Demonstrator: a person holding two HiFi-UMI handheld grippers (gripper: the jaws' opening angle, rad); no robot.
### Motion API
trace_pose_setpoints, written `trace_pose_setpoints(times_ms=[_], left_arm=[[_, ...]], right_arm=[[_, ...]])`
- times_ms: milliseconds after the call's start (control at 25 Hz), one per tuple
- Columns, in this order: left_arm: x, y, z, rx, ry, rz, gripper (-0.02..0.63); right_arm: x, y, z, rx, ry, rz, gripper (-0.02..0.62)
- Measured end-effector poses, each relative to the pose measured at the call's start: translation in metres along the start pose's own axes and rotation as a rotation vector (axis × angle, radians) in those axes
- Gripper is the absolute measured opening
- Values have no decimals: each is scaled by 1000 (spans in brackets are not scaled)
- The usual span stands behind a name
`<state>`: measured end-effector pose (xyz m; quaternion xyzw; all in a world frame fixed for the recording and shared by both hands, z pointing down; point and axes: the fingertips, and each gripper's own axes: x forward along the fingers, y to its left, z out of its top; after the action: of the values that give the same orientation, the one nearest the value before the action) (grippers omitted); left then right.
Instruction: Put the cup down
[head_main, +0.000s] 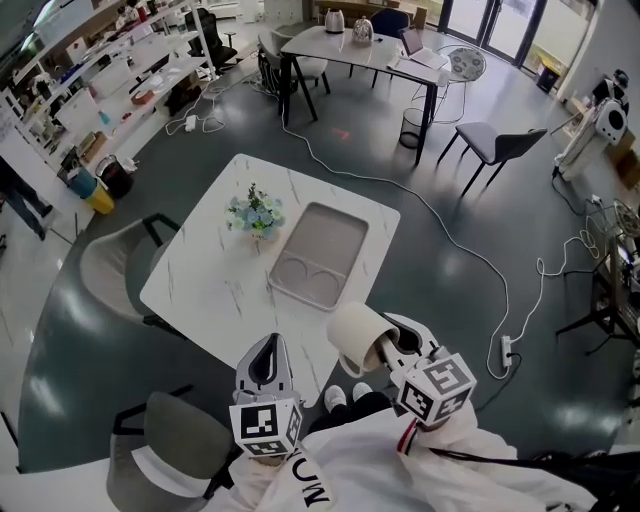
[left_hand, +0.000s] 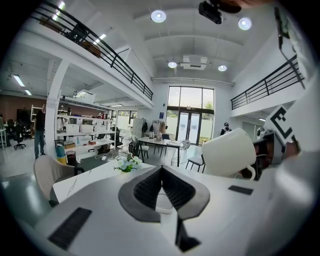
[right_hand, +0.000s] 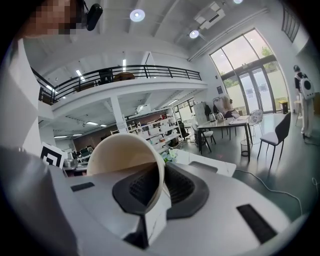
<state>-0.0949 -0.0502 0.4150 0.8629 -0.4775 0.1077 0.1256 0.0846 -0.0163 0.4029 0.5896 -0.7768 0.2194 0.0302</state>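
Observation:
A cream cup (head_main: 357, 338) lies tilted on its side in the air over the front right edge of the white marble table (head_main: 205, 285). My right gripper (head_main: 383, 350) is shut on its rim. In the right gripper view the cup (right_hand: 120, 152) fills the left side, with its wall pinched between the jaws of the right gripper (right_hand: 161, 186). My left gripper (head_main: 266, 366) hovers over the table's front edge, shut and empty. The left gripper view shows its own gripper (left_hand: 161, 182) with the jaws together and the cup (left_hand: 227, 152) to the right. A grey tray (head_main: 328, 232) with two round recesses lies on the table.
A small pot of flowers (head_main: 253, 215) stands left of the tray. A grey chair (head_main: 112, 265) sits at the table's left and another chair (head_main: 165, 450) at the near left. A cable (head_main: 455, 243) runs across the floor to the right. Further tables and shelves stand behind.

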Motion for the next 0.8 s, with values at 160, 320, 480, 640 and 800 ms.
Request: trace_pose_setpoints(times_ms=[160, 320, 480, 640, 800], left_arm=[[10, 6, 1, 2, 11, 19, 11], [24, 6, 3, 2, 26, 36, 11], [38, 4, 3, -7, 34, 65, 11], [51, 1, 4, -16, 38, 101, 11], [58, -4, 5, -26, 42, 139, 11]], right_arm=[[15, -7, 5, -2, 8, 13, 37], [30, -14, 7, 7, 23, 43, 37], [43, -27, 9, 7, 40, 73, 37], [54, -38, 13, 1, 53, 110, 37], [60, -50, 15, -1, 62, 142, 37]])
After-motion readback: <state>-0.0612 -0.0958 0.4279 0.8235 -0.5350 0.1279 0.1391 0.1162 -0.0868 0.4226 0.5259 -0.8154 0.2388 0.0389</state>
